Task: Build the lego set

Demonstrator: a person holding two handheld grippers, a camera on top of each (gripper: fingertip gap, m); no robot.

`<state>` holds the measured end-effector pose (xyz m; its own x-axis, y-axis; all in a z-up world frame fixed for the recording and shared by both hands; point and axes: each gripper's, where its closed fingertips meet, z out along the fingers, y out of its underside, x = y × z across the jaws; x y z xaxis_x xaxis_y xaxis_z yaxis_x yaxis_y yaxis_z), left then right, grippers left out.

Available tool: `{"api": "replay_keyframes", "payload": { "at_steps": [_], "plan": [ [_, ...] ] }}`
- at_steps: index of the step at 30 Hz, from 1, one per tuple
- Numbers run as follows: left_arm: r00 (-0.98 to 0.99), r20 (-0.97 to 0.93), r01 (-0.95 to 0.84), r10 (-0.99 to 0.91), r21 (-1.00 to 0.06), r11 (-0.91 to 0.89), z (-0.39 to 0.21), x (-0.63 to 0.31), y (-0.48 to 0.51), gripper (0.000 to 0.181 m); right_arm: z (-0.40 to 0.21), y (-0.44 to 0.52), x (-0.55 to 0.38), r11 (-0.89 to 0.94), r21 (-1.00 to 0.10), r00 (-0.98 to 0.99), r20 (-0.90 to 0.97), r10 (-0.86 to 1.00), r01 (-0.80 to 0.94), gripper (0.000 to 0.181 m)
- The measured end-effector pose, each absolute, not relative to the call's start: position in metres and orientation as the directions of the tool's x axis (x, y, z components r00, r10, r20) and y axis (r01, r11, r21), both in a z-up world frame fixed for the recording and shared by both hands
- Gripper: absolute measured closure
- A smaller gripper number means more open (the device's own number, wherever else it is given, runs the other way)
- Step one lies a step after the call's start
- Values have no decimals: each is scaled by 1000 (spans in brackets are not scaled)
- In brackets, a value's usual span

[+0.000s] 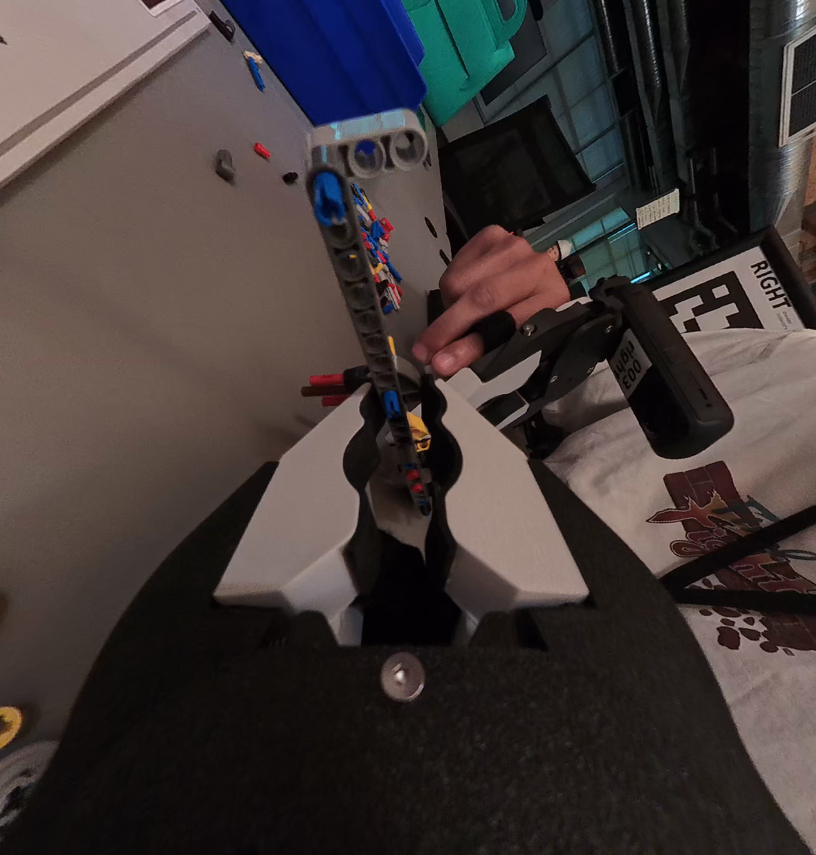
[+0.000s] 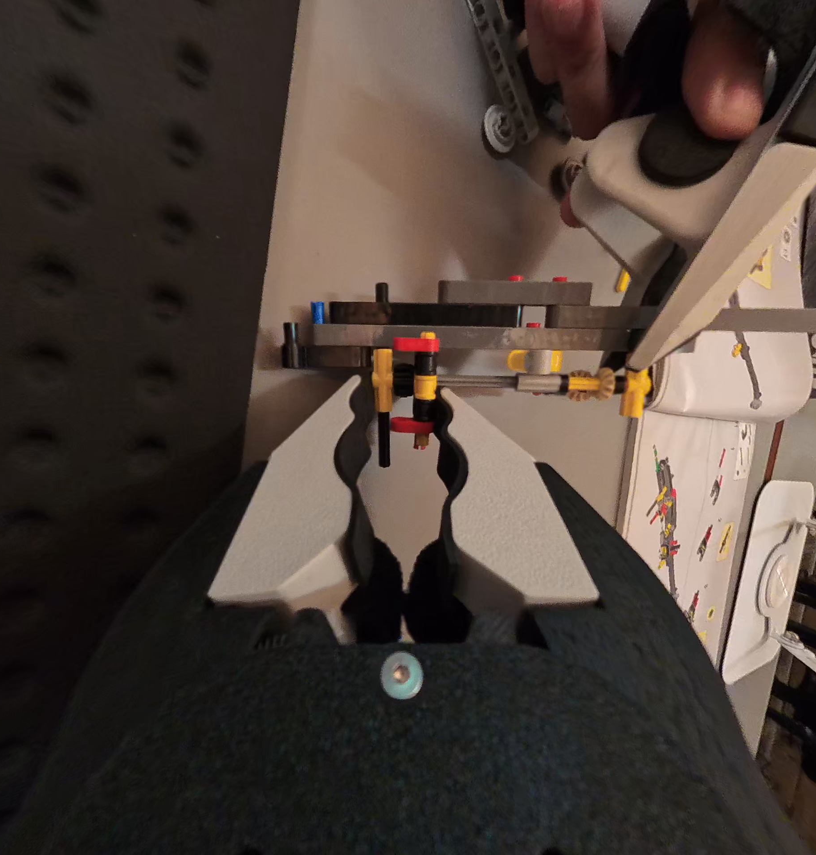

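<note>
Left gripper clamped on the lego assembly, held off the grey table. Right gripper jaws apart, tips straddling two red cranks, free table behind. One blue bin beyond.

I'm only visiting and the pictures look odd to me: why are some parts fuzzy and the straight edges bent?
Left wrist view: dim, warm light; the grey beam at the assembly's far end is smeared, and the wide lens bends the table edge. Right wrist view: the fingers and other gripper up close are soft, while the lego assembly stays fairly crisp.
</note>
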<state>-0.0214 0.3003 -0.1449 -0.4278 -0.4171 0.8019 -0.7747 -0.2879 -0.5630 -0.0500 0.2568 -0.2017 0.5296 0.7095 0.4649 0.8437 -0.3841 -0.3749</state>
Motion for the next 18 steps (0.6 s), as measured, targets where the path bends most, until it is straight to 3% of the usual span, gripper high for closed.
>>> {"api": "replay_keyframes", "payload": {
  "at_steps": [11, 18],
  "plan": [
    [-441, 803, -773, -401, -567, -284, -142, -22, 298, 168, -201, 256, -50, -356, -359, 498, 487, 717, 863, 158],
    [-456, 807, -772, -375, -568, -285, -138, -25, 300, 168, -193, 256, -55, -356, -492, 581, 446, 681, 795, 156]
  ]
}}
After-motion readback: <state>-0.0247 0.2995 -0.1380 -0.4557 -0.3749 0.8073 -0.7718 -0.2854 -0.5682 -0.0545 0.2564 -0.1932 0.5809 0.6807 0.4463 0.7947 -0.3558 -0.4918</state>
